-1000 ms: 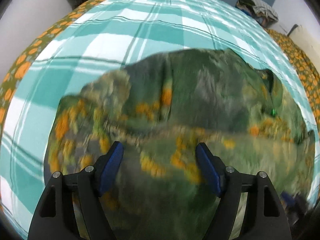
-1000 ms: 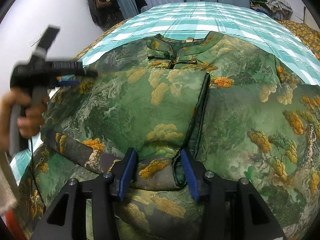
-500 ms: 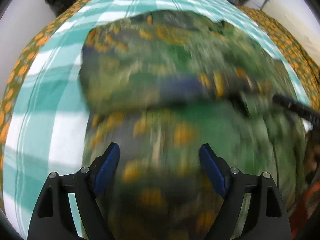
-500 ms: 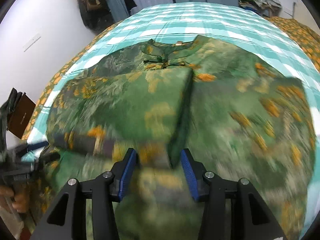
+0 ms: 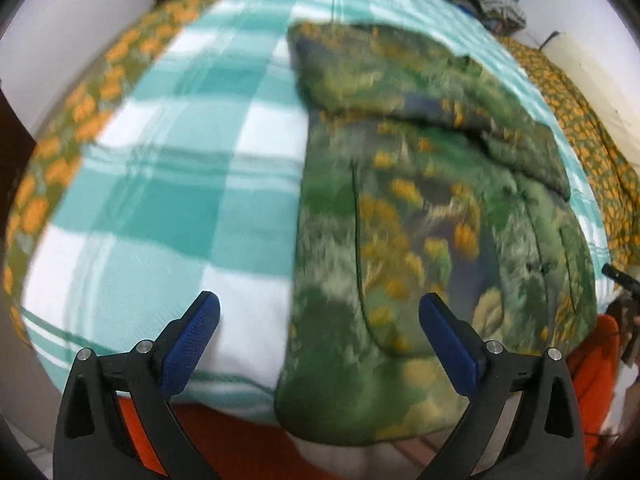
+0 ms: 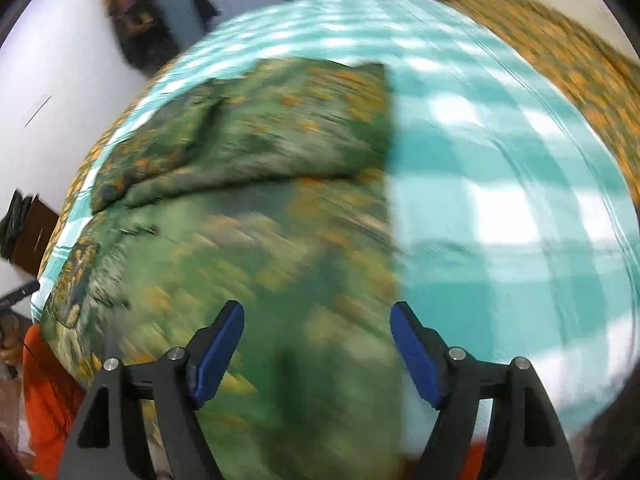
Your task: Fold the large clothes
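Note:
A large green garment (image 5: pixel 432 216) with orange and yellow print lies on a teal checked bedspread (image 5: pixel 168 184), its sleeves folded across the chest. Its hem hangs over the near bed edge. My left gripper (image 5: pixel 319 320) is open and empty above the garment's left edge near the hem. My right gripper (image 6: pixel 317 330) is open and empty above the garment's (image 6: pixel 256 216) right edge, over the bedspread (image 6: pixel 500 184). The right wrist view is blurred.
An orange-flowered quilt (image 5: pixel 592 128) borders the bed on both sides. A pile of clothes (image 5: pixel 492 4) lies at the far end. The person's orange top (image 5: pixel 592 368) shows at the near edge, and the other gripper's tip (image 5: pixel 618 276) is at the right.
Both grippers have pulled back toward the near bed edge and swung outward, left one to the garment's left edge, right one to its right edge. The right jaws opened wider.

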{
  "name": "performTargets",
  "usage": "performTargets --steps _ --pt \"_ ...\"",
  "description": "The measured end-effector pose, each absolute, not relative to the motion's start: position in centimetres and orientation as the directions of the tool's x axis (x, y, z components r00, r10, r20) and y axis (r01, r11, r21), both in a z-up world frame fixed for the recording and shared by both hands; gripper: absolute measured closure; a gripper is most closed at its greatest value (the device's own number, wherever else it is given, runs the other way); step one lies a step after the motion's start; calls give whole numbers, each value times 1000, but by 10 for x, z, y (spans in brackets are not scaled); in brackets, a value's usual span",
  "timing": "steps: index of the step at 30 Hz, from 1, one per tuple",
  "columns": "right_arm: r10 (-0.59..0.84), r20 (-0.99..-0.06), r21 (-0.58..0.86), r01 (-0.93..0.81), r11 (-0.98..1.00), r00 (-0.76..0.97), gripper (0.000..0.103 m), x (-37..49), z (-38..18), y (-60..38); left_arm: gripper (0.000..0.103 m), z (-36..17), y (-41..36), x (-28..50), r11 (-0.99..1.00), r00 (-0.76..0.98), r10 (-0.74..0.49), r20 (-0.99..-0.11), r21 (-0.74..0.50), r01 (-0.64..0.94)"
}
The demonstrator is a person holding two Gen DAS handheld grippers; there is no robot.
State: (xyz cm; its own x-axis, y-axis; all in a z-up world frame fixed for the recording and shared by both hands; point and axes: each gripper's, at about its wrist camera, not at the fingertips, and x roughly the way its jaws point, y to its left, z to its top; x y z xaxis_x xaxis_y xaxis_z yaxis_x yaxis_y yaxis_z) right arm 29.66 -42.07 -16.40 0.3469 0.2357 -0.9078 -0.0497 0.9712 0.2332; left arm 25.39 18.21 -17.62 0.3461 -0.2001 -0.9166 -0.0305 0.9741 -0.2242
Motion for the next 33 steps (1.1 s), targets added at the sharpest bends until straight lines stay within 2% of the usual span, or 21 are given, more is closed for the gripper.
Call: performTargets --steps 6,11,12,13,14,15,16,17,18,21,28,33 --pt "327 -921 329 -27 944 212 26 274 -191 -453 4 -201 154 247 947 246 -318 -916 -316 47" --pt "403 -911 398 -70 915 84 26 269 -220 -436 5 -201 139 239 957 238 -288 -928 -272 98" --pt "417 -906 410 -94 907 72 26 268 -220 -430 9 -199 139 238 953 234 -303 -924 -289 94" --pt "454 -890 446 -123 887 48 26 266 -220 -422 20 -198 140 237 951 230 -308 -923 -295 90" --pt "473 -880 465 -134 875 38 28 265 -219 -417 25 -198 141 234 952 226 -305 -925 -293 86" --pt "475 -879 466 -143 873 39 33 264 -216 -414 38 -197 143 234 959 221 -282 -933 -272 76" --pt "452 -891 440 -161 884 48 56 263 -213 -408 52 -196 145 233 964 217 -266 -939 -258 63" --pt "411 -909 396 -169 903 69 85 263 -208 -405 58 -194 153 230 965 215 -261 -941 -257 49" --pt "390 -917 374 -164 913 83 89 264 -205 -404 72 -192 157 230 965 216 -260 -941 -259 33" --pt "385 -913 361 -173 917 134 91 262 -183 -397 88 -177 167 224 960 241 -272 -932 -279 5" --pt "478 -831 445 -176 878 285 92 262 -113 -397 93 -126 162 213 941 350 -326 -878 -337 32" --pt "520 -789 484 -189 854 327 92 260 -91 -398 93 -97 164 201 933 380 -349 -856 -354 60"
